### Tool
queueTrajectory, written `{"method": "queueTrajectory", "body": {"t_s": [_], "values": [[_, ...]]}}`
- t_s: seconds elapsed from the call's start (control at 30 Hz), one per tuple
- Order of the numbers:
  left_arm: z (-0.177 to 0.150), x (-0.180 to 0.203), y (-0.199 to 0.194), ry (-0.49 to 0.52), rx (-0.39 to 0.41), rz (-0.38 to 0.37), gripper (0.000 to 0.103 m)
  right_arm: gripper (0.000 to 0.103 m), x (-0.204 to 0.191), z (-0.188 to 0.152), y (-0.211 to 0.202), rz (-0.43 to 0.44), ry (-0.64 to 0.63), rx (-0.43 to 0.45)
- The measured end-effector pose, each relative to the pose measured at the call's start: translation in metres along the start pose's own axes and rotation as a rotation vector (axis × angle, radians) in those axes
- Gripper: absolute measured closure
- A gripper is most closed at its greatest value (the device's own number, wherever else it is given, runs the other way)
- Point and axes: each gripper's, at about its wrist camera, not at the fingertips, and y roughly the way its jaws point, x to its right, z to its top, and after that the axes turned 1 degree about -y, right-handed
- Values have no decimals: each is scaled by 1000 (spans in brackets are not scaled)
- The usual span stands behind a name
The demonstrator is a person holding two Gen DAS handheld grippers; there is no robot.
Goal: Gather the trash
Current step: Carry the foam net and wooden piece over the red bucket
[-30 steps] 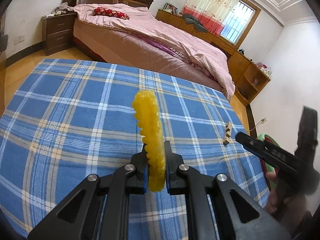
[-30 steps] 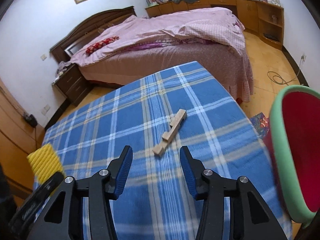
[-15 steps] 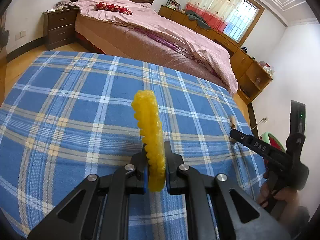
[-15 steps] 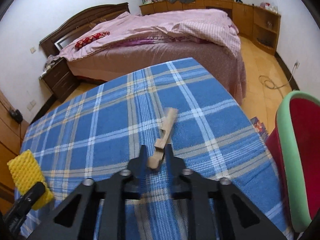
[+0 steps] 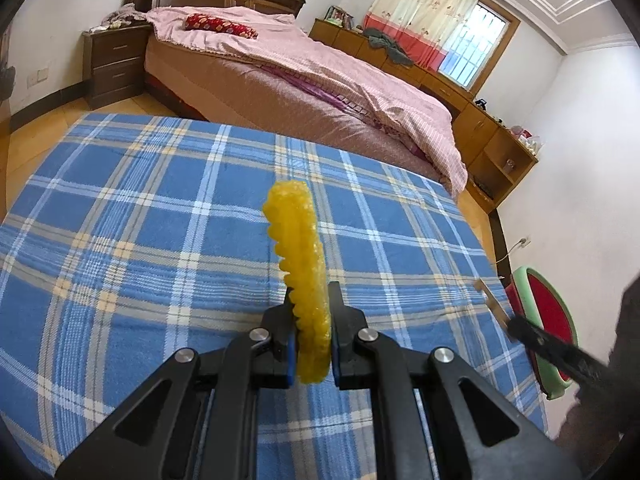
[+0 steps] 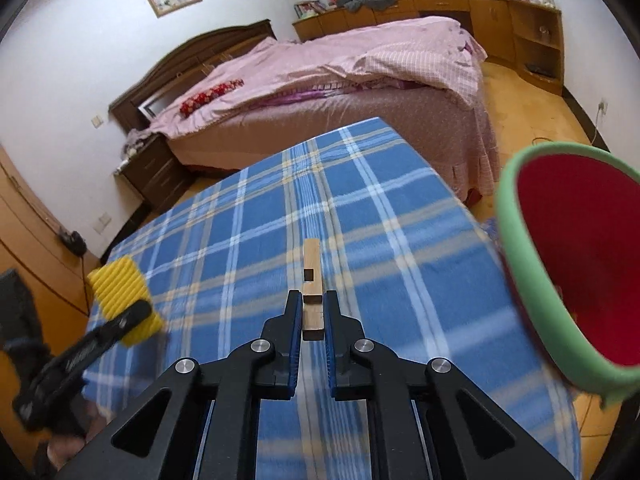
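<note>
Two grippers are each holding a piece of trash above the blue plaid tablecloth (image 5: 140, 240). Nearest the left camera, the left gripper (image 5: 313, 336) is clamping its jaws on a yellow ridged sponge (image 5: 302, 276), which is standing on edge and sticking out forward beyond the fingertips. Off to its right, the right gripper (image 6: 313, 320) is pinching a small notched wooden piece (image 6: 311, 280) between its blue pads, the piece pointing straight ahead past the tips and lifted off the cloth. Just to the right of that gripper, beyond the table's edge, a red bin with a green rim (image 6: 516, 248) is standing with its mouth showing. Farther ahead of both grippers, a bed with a pink quilt (image 5: 320, 76) is lying across the room.
</note>
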Motion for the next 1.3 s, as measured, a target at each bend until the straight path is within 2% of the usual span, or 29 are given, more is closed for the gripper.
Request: {"method": "queueTrajectory", "body": {"t_s": [0.3,0.47,0.67,0.93,1.1,1.3], "values": [[-6,32,-12,83,21,-37,92,93,31,-31,-64,-25,45,68],[-10,56,-21,120,0,-67,92,93,54,-37,-93,-51,83,114],[-15,97,-38,180,-20,-124,92,93,84,-39,-118,-41,144,177],[-26,156,-37,251,-85,-196,92,93,130,-46,-139,-12,224,240],[-38,198,-22,300,-149,-237,92,93,160,-44,-145,-7,272,268],[-51,243,-3,366,-184,-260,92,93,192,-39,-147,-13,300,285]]}}
